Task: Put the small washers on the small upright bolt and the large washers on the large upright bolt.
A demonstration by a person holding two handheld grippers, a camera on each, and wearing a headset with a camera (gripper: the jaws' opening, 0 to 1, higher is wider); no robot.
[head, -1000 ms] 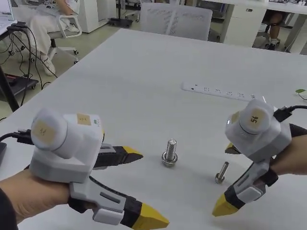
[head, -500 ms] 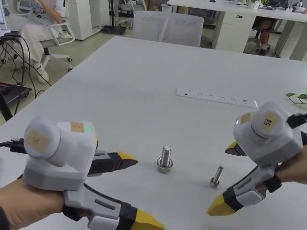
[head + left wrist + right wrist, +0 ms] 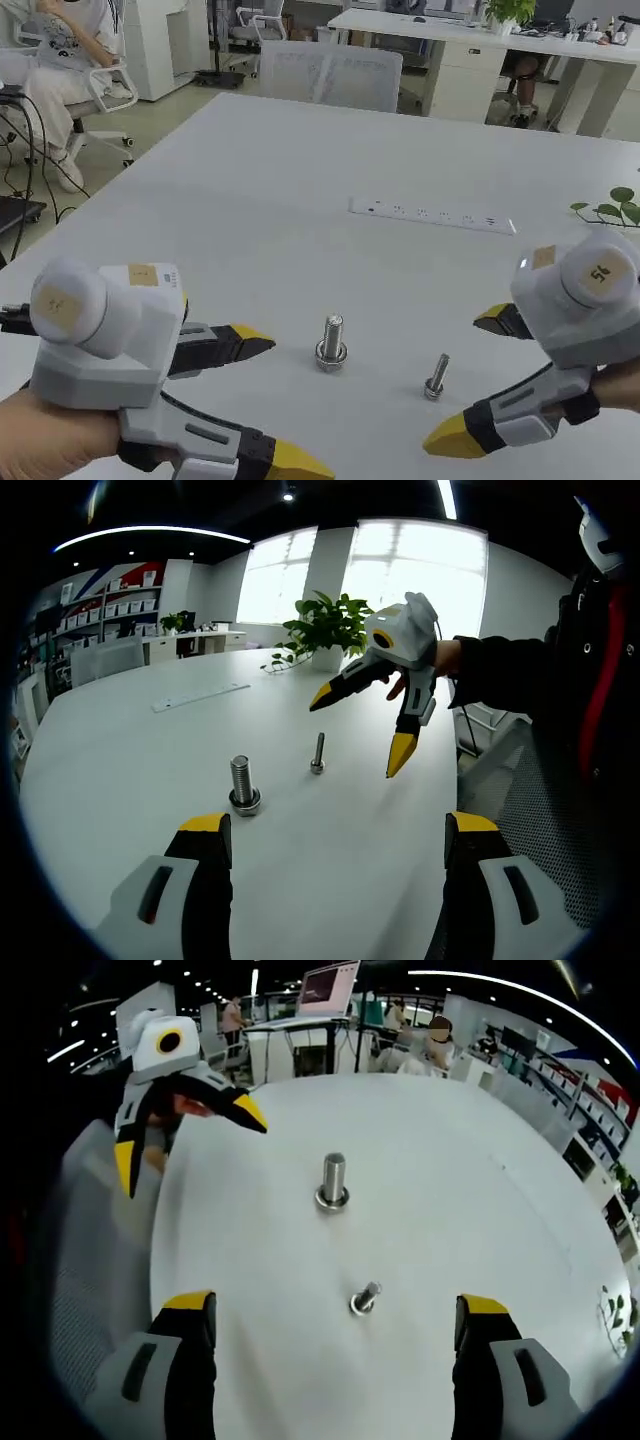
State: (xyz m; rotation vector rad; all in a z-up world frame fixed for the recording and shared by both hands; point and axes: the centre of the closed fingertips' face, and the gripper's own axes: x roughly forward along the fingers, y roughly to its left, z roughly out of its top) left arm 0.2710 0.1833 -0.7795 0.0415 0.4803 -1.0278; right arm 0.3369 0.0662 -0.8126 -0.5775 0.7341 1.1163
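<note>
Right now both of my grippers hover above the white table with nothing in them. My left gripper sits in the lower left of the head view, its yellow-tipped jaws spread wide and bare. My right gripper sits in the lower right, jaws likewise parted around nothing. Between the two, low in the centre of the frame, the large bolt stands upright on the table. It has a wider collar at its foot, and I cannot tell washer from bolt head there. Just to its right and slightly lower in the frame, the small bolt stands on its foot, leaning toward the right edge. Neither bolt touches my jaws. In the left gripper view the large bolt stands left of centre, the small bolt is just right of it, and the right gripper hangs in the upper right. A white power strip lies across the upper middle of the head view, and green leaves poke in at the right edge.
</note>
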